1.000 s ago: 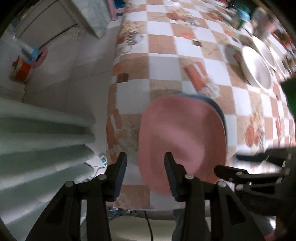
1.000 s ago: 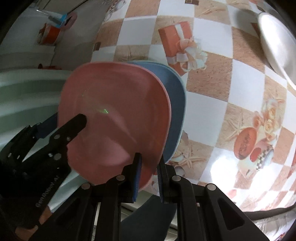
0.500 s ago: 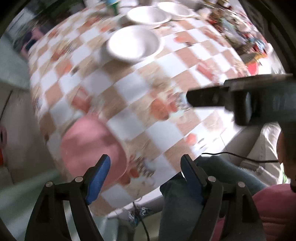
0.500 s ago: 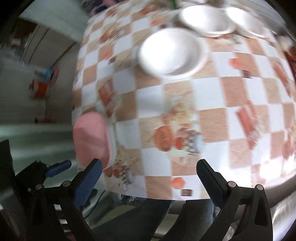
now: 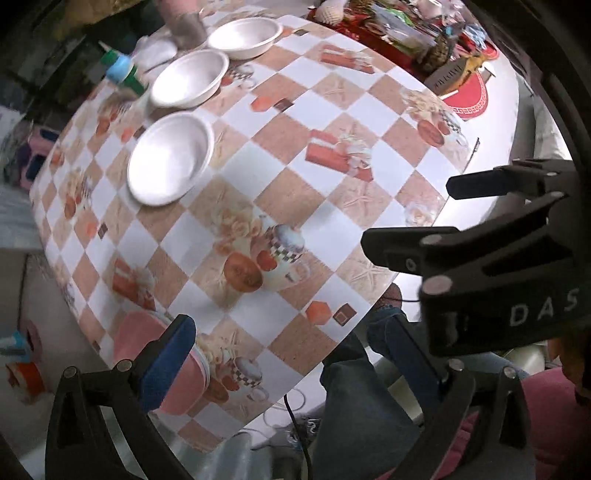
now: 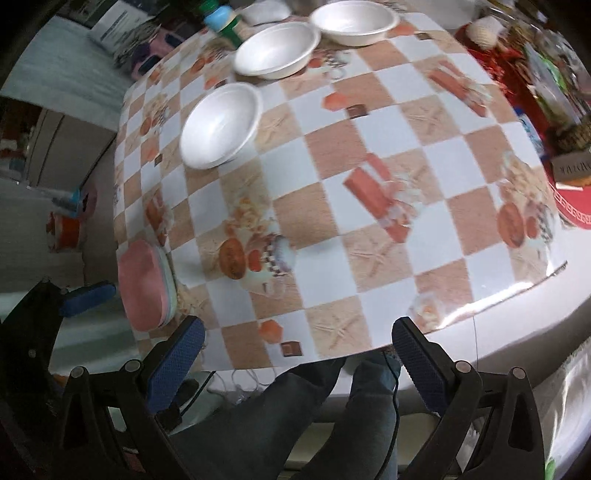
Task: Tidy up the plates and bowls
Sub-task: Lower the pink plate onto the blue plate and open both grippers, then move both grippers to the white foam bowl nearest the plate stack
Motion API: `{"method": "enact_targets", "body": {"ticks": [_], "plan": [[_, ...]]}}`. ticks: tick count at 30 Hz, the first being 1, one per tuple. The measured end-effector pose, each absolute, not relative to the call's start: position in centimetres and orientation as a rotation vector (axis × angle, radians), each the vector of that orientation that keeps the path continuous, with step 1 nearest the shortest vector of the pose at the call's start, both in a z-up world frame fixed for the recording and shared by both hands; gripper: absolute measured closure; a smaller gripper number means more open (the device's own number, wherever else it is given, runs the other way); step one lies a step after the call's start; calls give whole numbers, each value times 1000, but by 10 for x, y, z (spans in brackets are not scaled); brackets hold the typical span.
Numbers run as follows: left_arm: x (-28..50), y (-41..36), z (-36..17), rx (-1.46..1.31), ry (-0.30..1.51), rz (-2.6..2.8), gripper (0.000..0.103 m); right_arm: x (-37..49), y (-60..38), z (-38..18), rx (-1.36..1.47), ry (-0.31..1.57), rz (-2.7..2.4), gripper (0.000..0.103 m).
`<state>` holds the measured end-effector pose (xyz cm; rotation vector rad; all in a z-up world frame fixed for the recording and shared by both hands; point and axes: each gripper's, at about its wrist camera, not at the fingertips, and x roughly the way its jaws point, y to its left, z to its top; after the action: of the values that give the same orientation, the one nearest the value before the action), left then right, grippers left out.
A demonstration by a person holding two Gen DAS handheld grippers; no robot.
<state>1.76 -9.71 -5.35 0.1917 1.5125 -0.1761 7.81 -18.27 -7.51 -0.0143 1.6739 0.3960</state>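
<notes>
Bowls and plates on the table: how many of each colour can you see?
White bowls: 3
Pink plate: 1, top of a stack at the table's corner
Plates under it: edges only, count unclear
Total clearly seen: 4

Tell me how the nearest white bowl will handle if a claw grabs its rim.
The nearest white bowl looks like thin foam or paper, so probably very light and apt to slide on the glossy tablecloth when nudged. Its thin rim may flex or dent under pinching. Wide and shallow, it seems unlikely to tip.
</notes>
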Motion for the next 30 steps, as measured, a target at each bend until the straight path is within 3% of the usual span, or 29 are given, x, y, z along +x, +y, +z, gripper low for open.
{"method": "enact_targets", "body": {"ticks": [18,30], "plan": [[33,-143,-69,429,1586,-286,0,74,-251,-90,213,1681,232,1],[35,-61,-48,39,1475,-139,0,77,-212,-89,89,1731,250,1]]}}
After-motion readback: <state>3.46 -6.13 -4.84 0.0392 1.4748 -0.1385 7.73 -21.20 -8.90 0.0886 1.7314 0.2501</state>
